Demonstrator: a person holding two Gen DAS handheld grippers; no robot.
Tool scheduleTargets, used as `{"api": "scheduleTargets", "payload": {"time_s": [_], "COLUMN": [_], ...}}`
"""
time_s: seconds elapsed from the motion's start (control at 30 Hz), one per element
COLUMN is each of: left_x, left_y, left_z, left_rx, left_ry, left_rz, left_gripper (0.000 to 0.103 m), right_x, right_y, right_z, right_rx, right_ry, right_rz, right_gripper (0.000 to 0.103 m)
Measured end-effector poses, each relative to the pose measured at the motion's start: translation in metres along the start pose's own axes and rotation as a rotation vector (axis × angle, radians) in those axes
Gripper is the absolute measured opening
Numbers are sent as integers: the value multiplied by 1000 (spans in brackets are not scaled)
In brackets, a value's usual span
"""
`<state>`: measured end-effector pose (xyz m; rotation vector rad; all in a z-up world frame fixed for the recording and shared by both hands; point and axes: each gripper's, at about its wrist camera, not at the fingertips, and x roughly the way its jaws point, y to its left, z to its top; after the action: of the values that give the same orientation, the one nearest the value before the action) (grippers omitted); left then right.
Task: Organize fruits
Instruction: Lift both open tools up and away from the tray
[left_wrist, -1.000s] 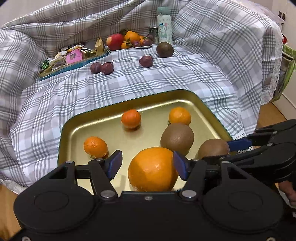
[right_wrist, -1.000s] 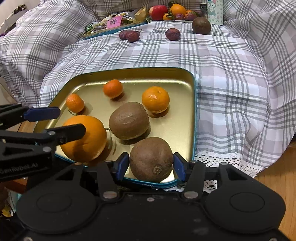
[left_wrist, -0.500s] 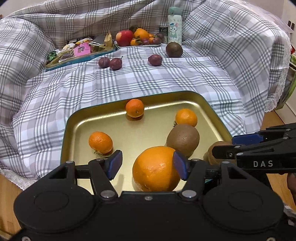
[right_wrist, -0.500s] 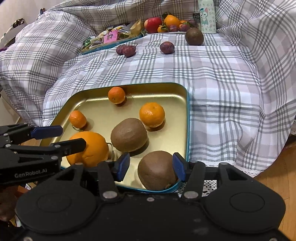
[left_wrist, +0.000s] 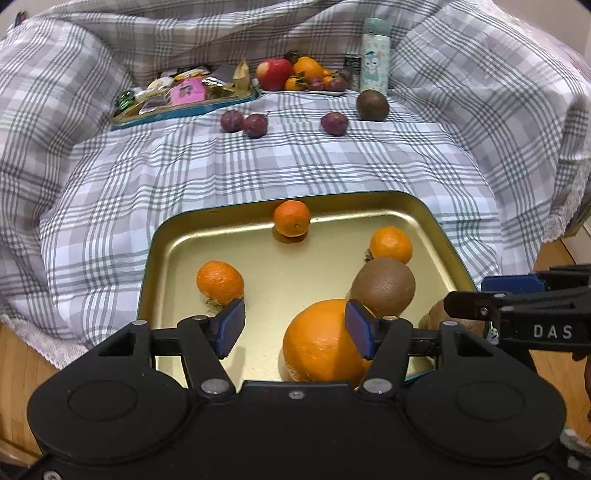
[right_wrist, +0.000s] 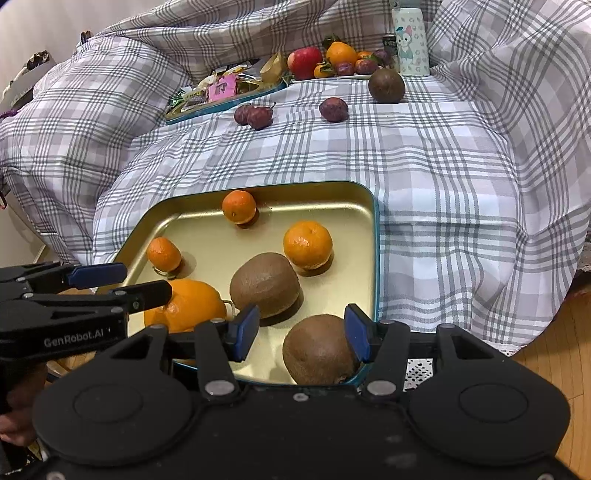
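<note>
2 tongs hang over the near edge of the gold tray (left_wrist: 177, 236), and both are open and hold nothing. The left tongs (left_wrist: 295, 328) have the big orange (left_wrist: 321, 343) low and to their right side, next to the right pad, with a wide gap at the left pad. The right tongs (right_wrist: 301, 332) have the near kiwi (right_wrist: 317, 349) also toward their right pad, in the tray's near right corner. So each fruit sits right in front of its own tongs, a bit to the right. The kiwi lies with its long side across.

1 more kiwi (right_wrist: 264, 284) and 3 small oranges lie farther back in the tray. The tray rests on a soft checked cloth (left_wrist: 332, 162), so it may tip. Far back lie plums, a snack tray (left_wrist: 184, 99) and a bottle (left_wrist: 375, 51).
</note>
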<state>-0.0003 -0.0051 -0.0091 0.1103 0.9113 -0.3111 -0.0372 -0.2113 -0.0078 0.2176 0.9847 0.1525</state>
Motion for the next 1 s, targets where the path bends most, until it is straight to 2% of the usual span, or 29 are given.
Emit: {"api": "scheduleTargets", "payload": {"time_s": [0.53,1.0], "left_x": [1,10], "left_y": [9,27], "left_z": [10,23], "left_rx": [-57,-152], "left_ry": [52,99], "left_rz": [28,47], "left_gripper": [62,58], "right_x": [0,9], "right_y": [5,13], "right_z": [10,23], "right_rx": [6,3], "right_ry": [3,4], "right_rz": [20,34], "right_gripper": [56,56]}}
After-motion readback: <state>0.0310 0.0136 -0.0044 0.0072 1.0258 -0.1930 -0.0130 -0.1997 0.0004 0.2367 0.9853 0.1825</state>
